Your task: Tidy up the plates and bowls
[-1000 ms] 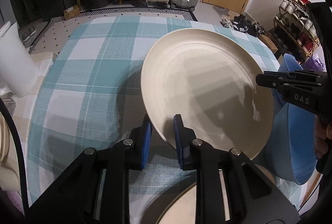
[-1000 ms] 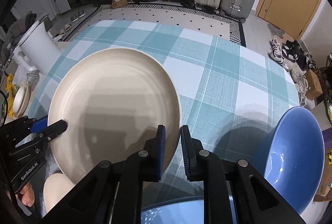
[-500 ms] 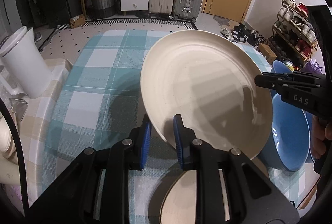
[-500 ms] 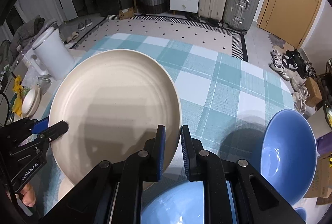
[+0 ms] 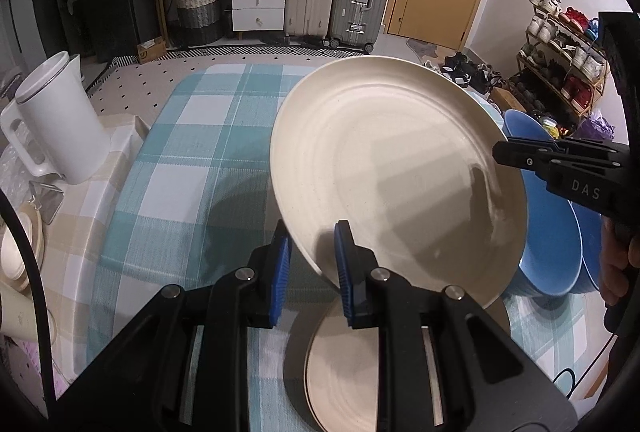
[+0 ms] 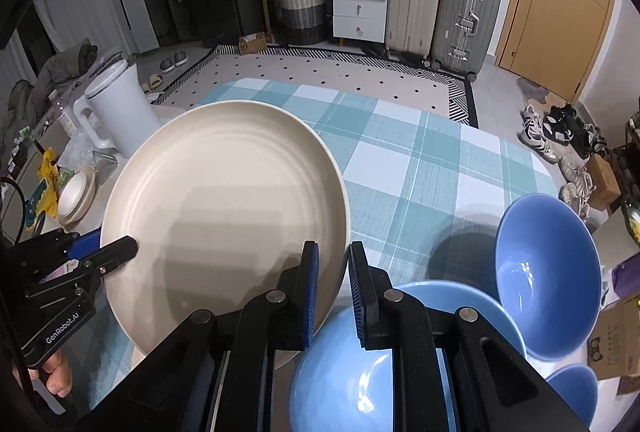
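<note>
On the far left, a white pitcher (image 5: 60,120) stands on the worktop (image 5: 192,160), which has a teal-and-white plaid cloth. Next, our left hand-held gripper (image 5: 311,264) is clamped on the near-left rim of a large cream plate (image 5: 392,176); blue pads sit on either side of the edge. The plate is lifted off the worktop & tilted, its far side higher. Below it, near the bottom of the left wrist view, a second cream plate (image 5: 344,372) lies flat on the cloth. Across the lifted plate, our right hand-held gripper (image 6: 333,288) grips the opposite rim w/ its blue pads, so both hands carry the plate. Further right, blue bowls: one (image 6: 400,364) sits just under the right hand-held gripper, another (image 6: 548,280) is tipped on its side beside it, touching it.
</note>
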Tool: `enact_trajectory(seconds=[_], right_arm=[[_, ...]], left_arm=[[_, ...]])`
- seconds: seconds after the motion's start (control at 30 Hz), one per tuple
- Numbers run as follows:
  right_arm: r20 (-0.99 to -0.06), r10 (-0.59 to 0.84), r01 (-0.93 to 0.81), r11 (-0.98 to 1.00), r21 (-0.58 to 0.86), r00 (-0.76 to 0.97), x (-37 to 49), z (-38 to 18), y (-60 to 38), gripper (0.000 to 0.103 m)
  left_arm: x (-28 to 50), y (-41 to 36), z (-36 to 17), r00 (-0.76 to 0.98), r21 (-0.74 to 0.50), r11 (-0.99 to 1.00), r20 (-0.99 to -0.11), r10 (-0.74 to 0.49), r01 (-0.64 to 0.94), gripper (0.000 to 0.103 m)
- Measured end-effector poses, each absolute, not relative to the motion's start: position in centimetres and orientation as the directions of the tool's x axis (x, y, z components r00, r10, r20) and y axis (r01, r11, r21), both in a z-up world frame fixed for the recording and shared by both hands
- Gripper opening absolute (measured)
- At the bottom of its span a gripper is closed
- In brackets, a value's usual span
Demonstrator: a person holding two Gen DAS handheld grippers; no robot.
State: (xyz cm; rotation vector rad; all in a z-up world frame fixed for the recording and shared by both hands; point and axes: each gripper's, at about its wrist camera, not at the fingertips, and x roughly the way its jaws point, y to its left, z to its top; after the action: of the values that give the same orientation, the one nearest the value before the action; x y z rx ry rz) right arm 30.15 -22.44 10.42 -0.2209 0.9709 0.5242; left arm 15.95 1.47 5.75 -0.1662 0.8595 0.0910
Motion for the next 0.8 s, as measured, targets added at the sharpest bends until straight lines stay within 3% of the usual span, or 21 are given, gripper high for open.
enact_trajectory(seconds=[0.8], right_arm=[[-0.776,0.394,-0.533,0.841,0.090,0.492,21.5,11.9,-23.9,0.016]], left_arm=[[8.0,0.9,5.8,0.680,-0.120,0.985,-0.733,-0.004,-0.123,0.018]])
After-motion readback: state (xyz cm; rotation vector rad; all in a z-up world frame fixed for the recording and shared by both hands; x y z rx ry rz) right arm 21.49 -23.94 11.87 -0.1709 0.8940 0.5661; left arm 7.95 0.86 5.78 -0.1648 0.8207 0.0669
